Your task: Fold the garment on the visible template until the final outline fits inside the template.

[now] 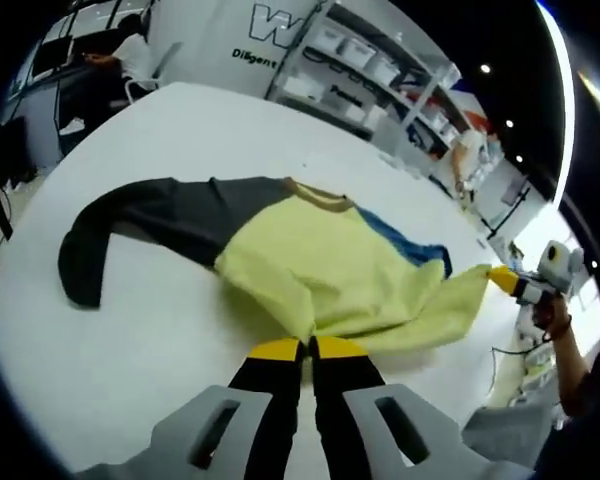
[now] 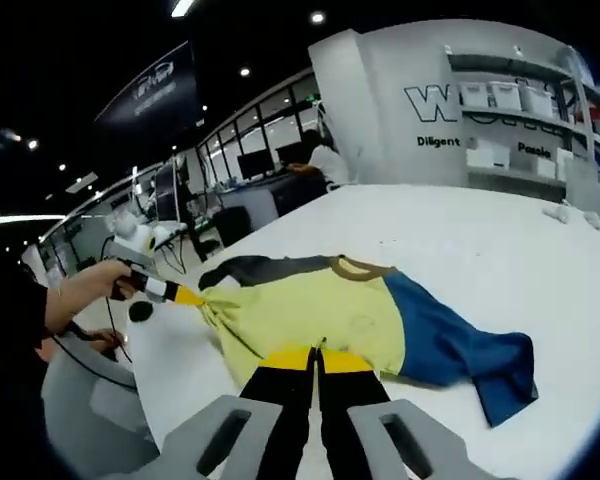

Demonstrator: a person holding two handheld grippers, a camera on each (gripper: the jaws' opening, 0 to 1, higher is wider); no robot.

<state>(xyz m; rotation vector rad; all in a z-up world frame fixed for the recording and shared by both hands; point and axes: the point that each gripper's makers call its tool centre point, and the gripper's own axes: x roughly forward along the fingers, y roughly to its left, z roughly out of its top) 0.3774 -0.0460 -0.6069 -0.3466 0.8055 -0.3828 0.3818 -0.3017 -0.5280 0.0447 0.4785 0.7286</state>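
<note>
Two grippers were clenched on a yellow, grey and blue sweatshirt (image 1: 310,255) lying mid-frame on the white table (image 1: 130,340): left gripper (image 1: 307,347) at its near hem, right gripper (image 2: 317,357) likewise. Uneven pulling risked bunching the fabric or dragging a sleeve off the table.

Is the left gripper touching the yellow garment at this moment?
Touching. The right gripper view shows the left gripper with its yellow tips pinched on the garment, whose hem bunches there; its own view shows its shut jaws at the hem.
</note>
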